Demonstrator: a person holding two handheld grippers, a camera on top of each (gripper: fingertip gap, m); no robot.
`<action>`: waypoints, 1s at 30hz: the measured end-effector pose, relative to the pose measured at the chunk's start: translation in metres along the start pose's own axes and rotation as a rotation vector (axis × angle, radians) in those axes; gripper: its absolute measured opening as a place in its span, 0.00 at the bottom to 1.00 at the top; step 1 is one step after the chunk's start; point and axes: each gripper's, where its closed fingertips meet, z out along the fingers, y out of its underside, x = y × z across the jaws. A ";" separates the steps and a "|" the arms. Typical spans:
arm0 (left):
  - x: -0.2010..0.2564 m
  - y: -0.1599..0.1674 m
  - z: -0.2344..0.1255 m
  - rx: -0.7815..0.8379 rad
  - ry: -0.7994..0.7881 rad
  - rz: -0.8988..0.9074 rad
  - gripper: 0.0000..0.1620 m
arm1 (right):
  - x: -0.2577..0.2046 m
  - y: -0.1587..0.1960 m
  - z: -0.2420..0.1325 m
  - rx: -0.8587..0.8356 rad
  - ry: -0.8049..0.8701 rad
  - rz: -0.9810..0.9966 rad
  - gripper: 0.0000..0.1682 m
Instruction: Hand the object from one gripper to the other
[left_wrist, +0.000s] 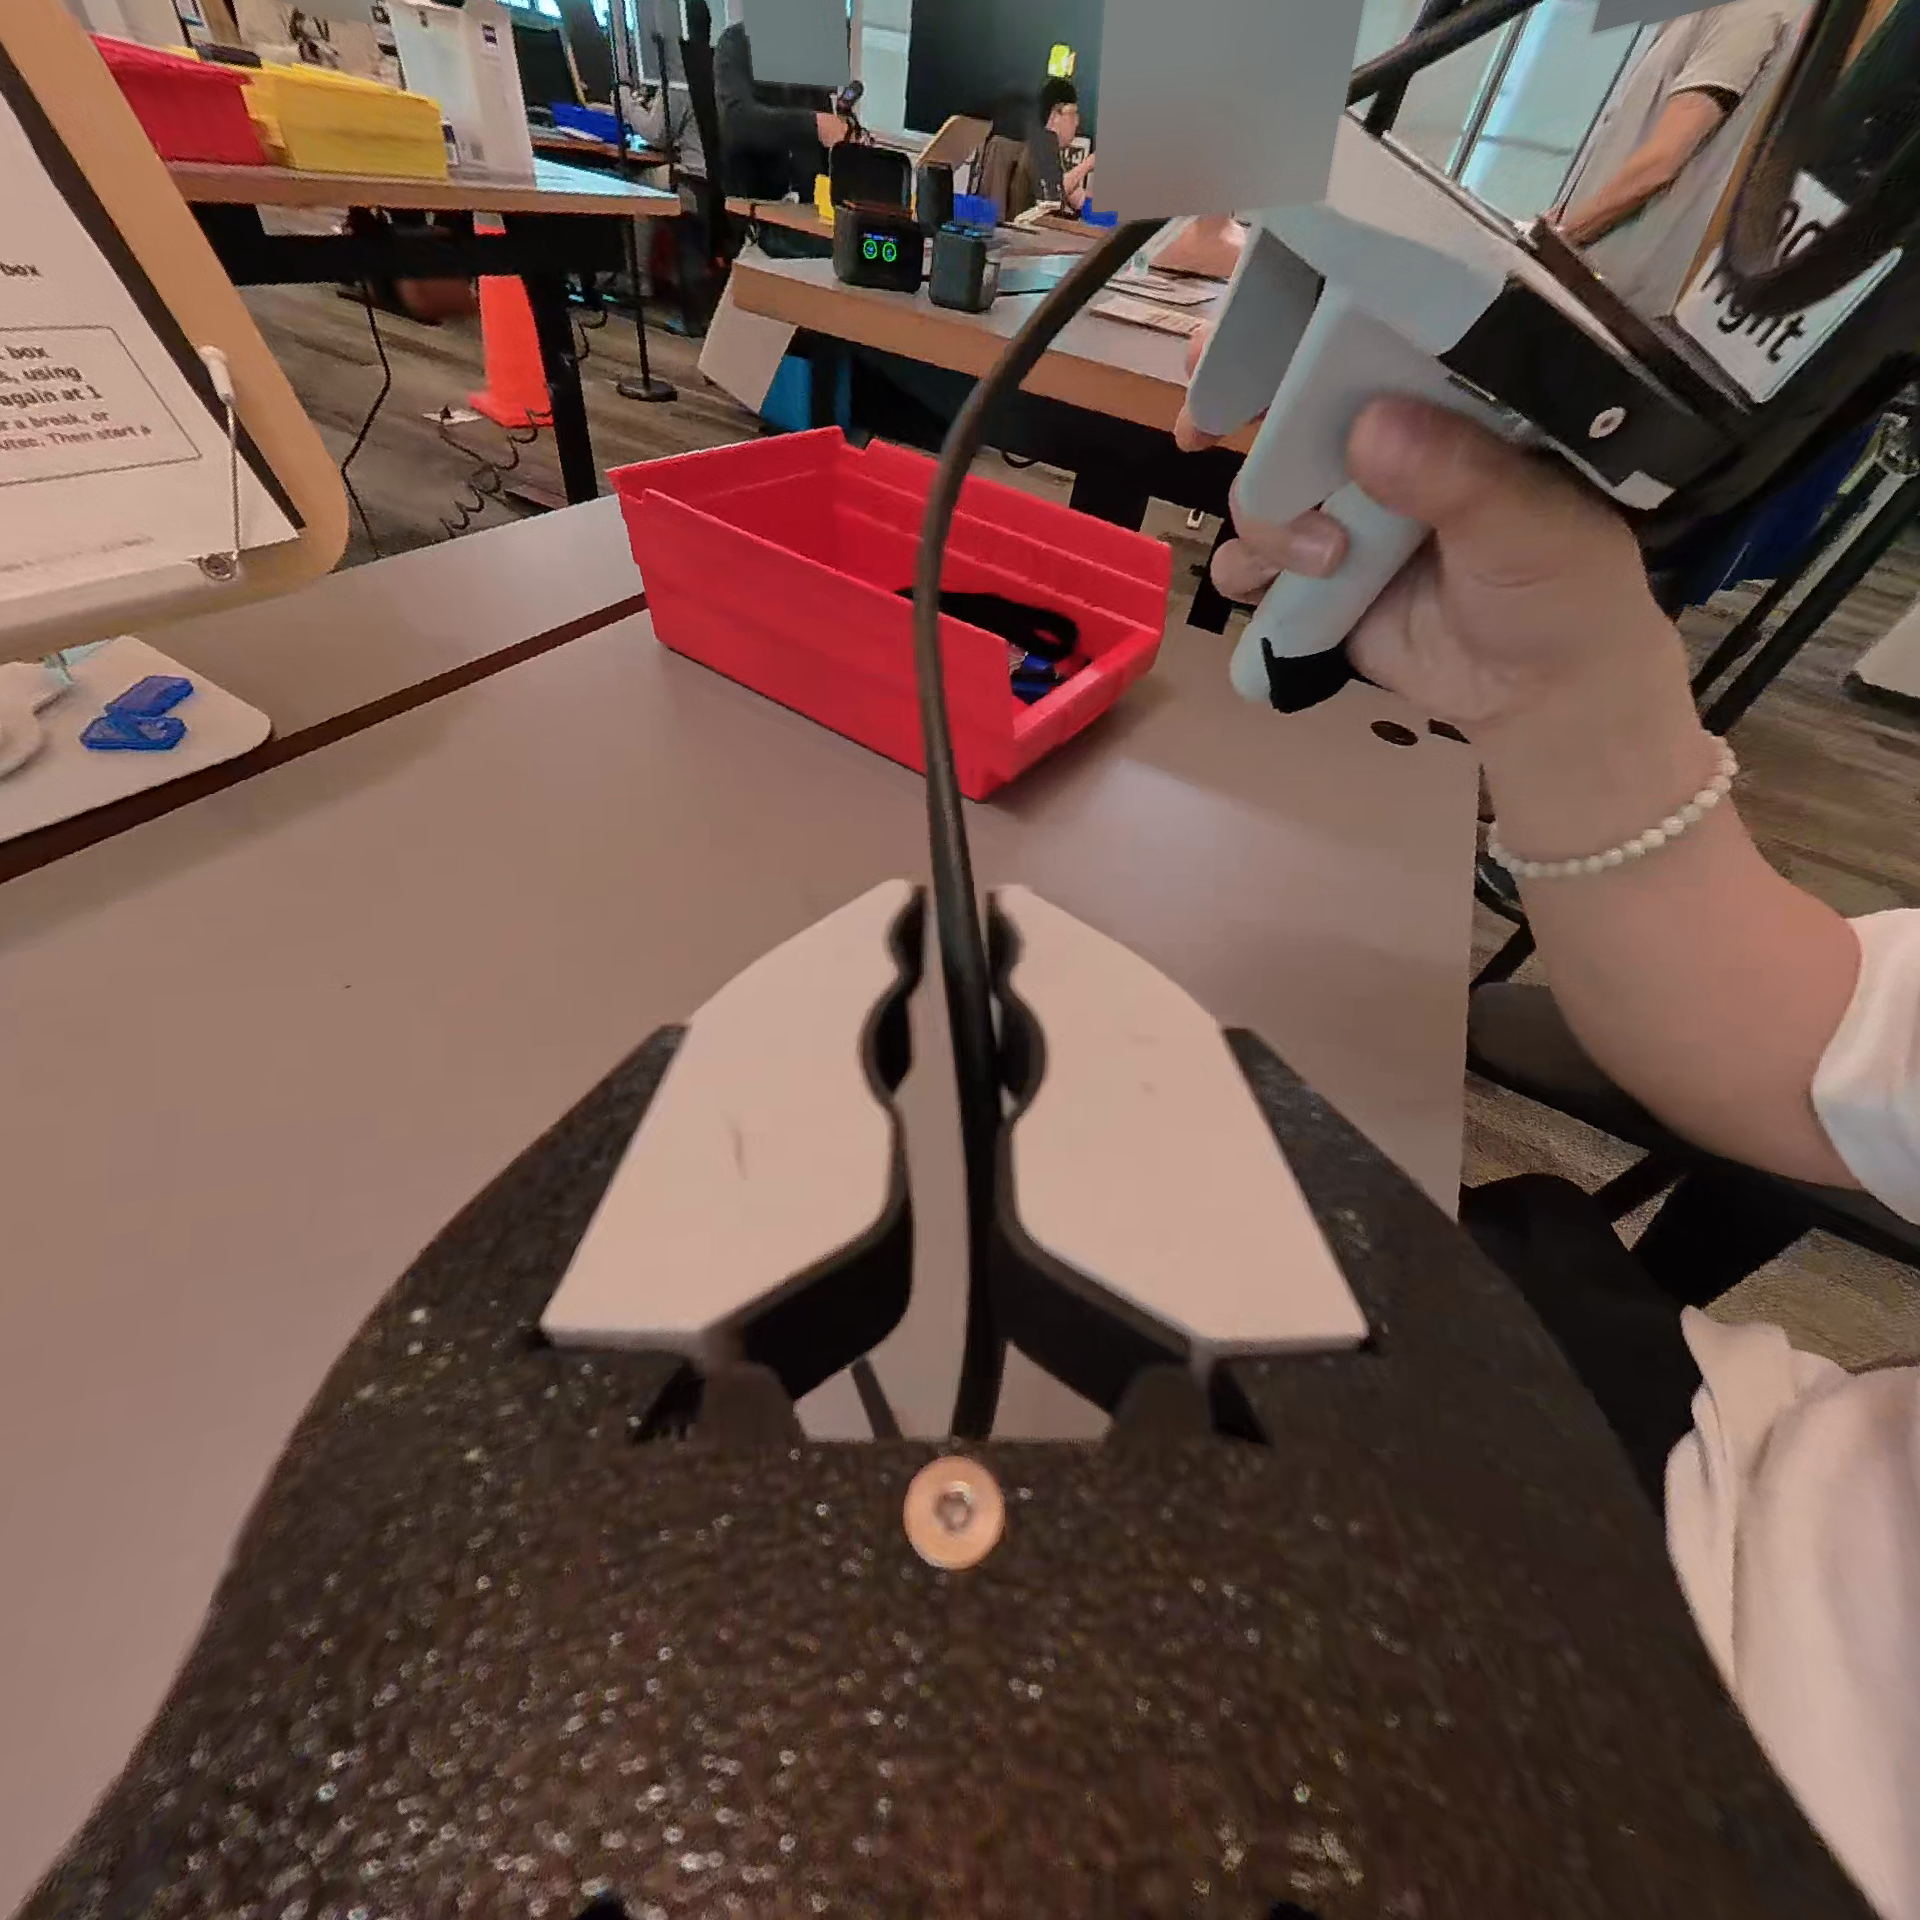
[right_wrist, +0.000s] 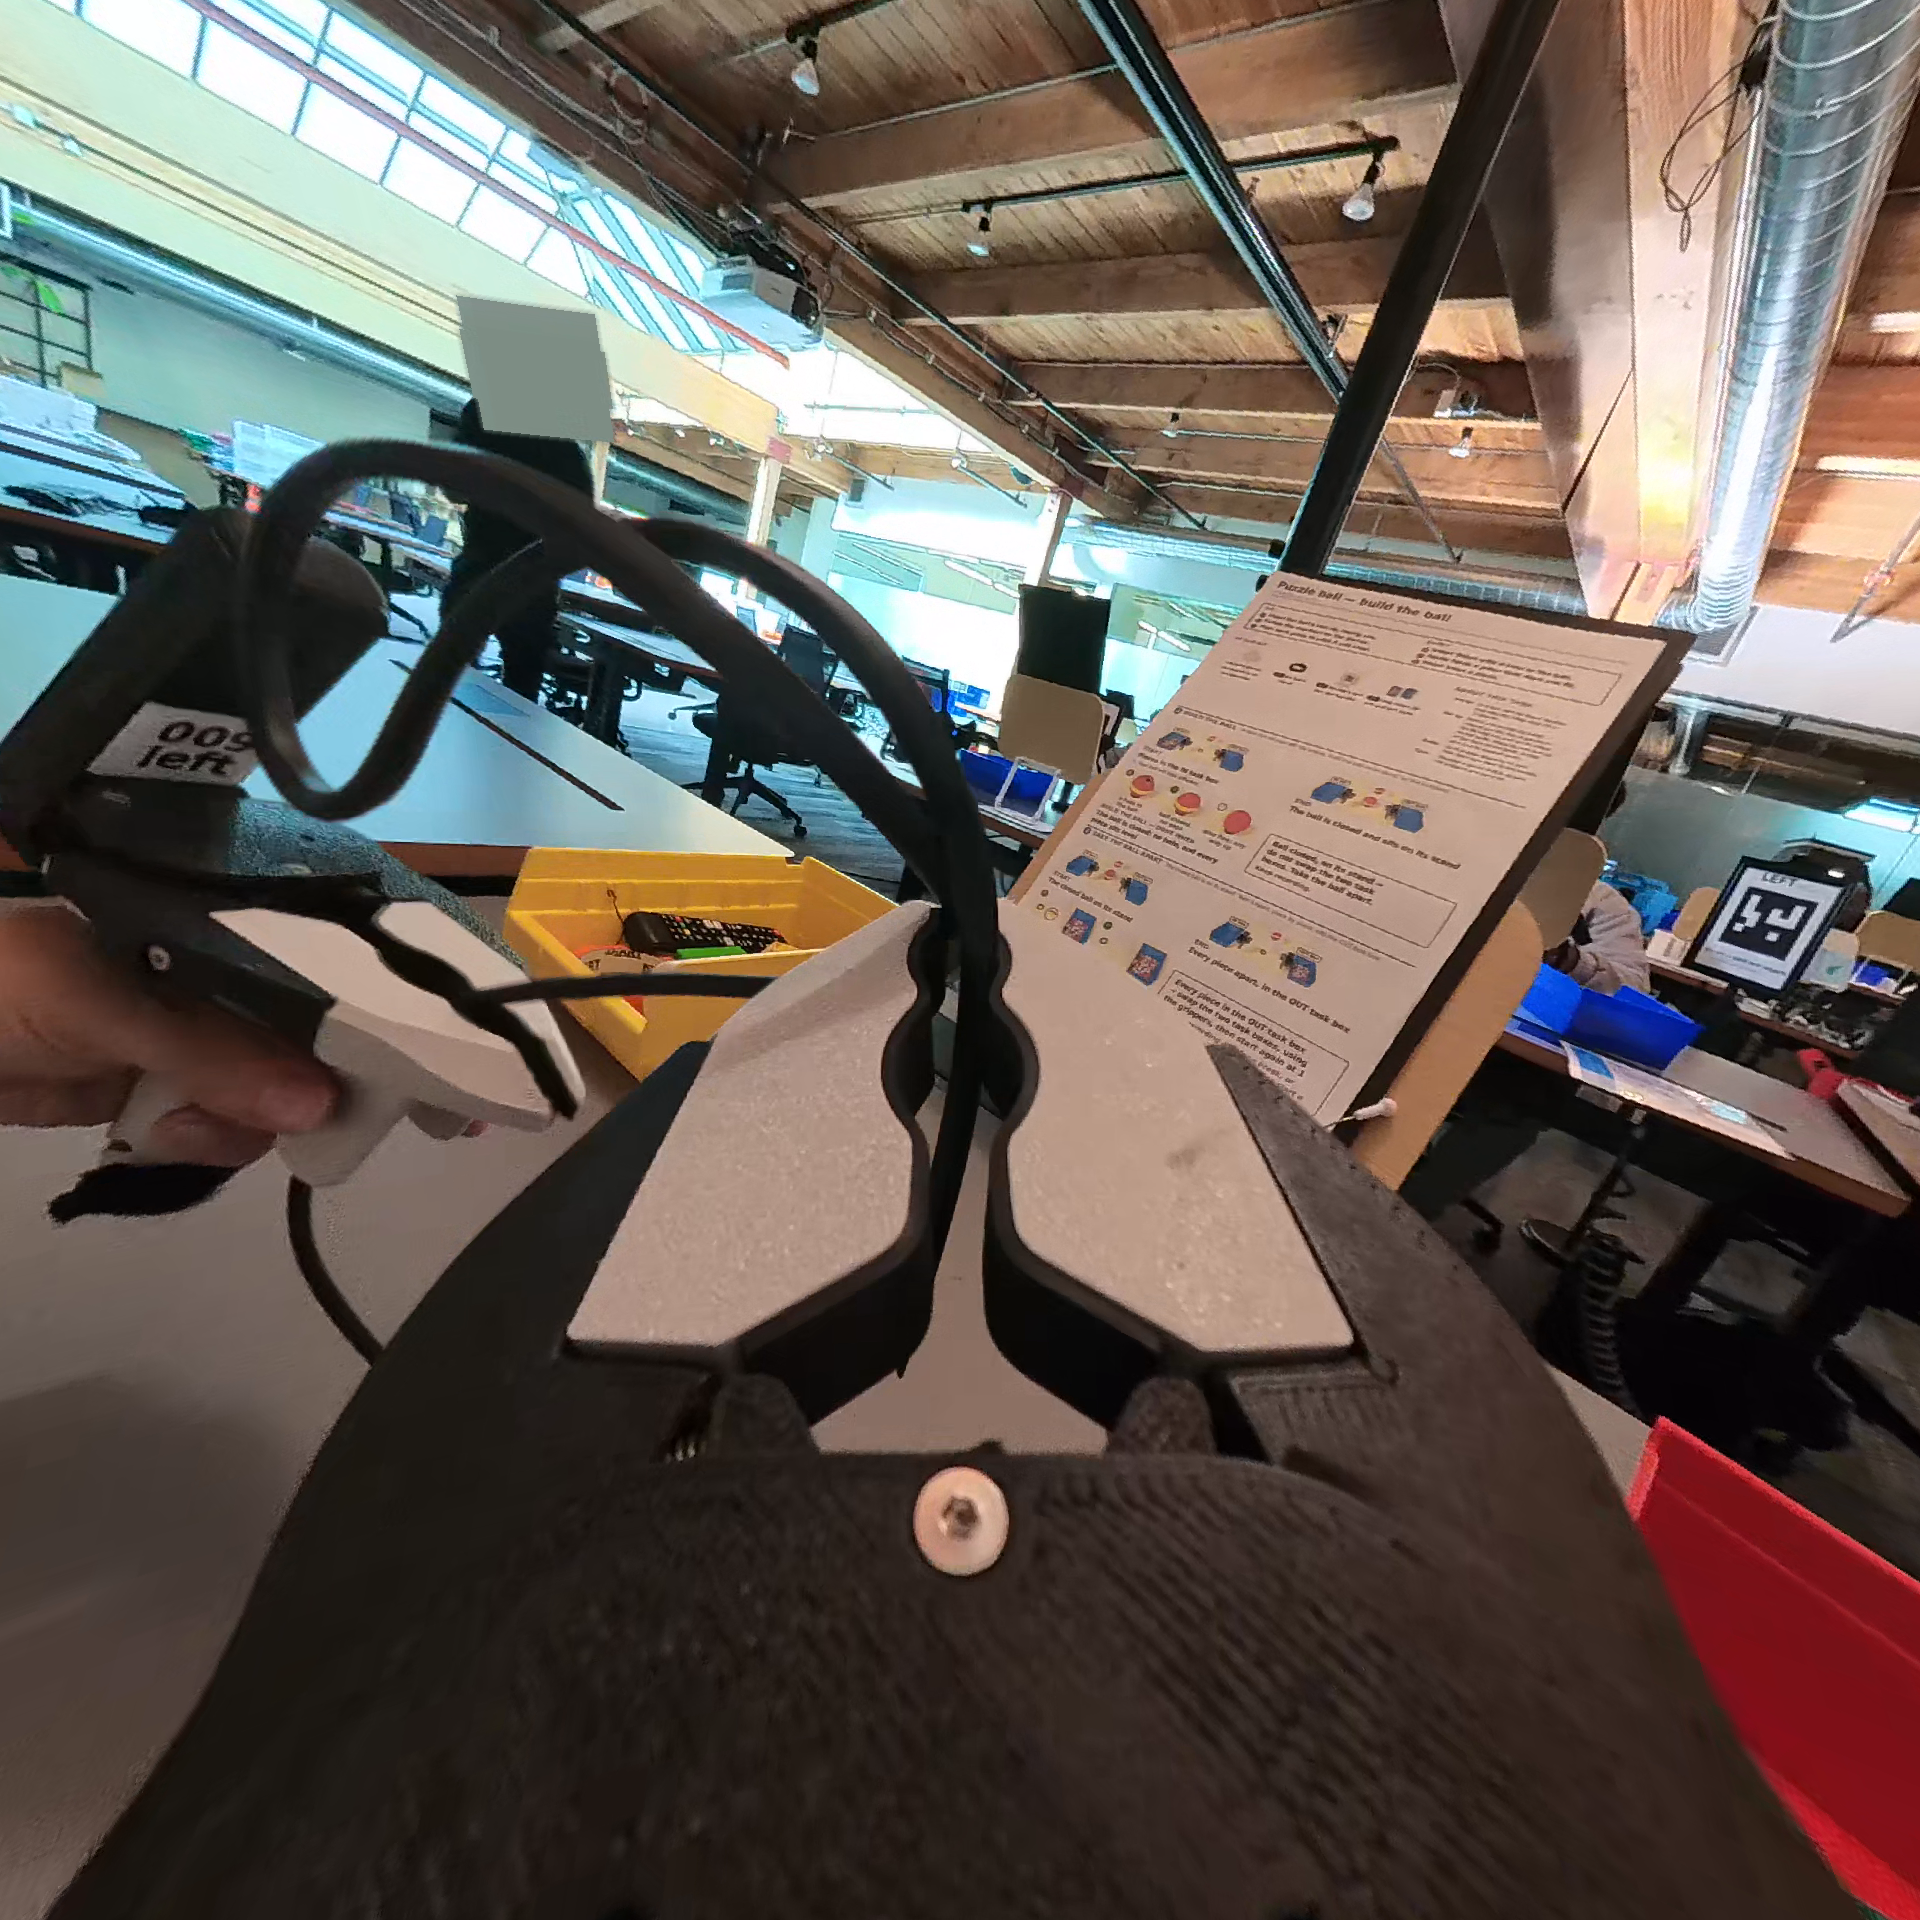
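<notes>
A black cable (left_wrist: 940, 675) runs between both grippers above the grey table (left_wrist: 416, 987). My left gripper (left_wrist: 954, 904) is shut on one stretch of it, which passes between its white fingers. The cable rises in an arc to my right gripper (left_wrist: 1236, 343), held by a hand at the upper right. In the right wrist view my right gripper (right_wrist: 964, 925) is shut on the cable (right_wrist: 831, 707), which loops up and left to the left gripper (right_wrist: 551, 1081). A thinner stretch of the cable enters between the left gripper's fingers.
A red bin (left_wrist: 810, 582) with black and blue items stands at mid-table. A yellow bin (right_wrist: 623, 904) holds a remote. An instruction board (right_wrist: 1351, 831) stands behind. Blue pieces (left_wrist: 140, 712) lie on a white tray at the left. People sit at far desks. The gap from one gripper's tips to the other's is roughly 15 cm.
</notes>
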 end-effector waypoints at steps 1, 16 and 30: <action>0.000 0.001 -0.001 -0.007 0.003 0.009 0.12 | 0.000 0.000 0.000 -0.002 0.003 -0.008 0.02; 0.006 0.037 0.030 -0.182 -0.044 -0.002 0.35 | -0.011 -0.010 -0.001 0.042 -0.057 0.051 0.02; 0.022 0.050 0.040 -0.242 0.006 0.052 0.00 | -0.013 -0.005 0.001 0.025 -0.057 0.027 0.02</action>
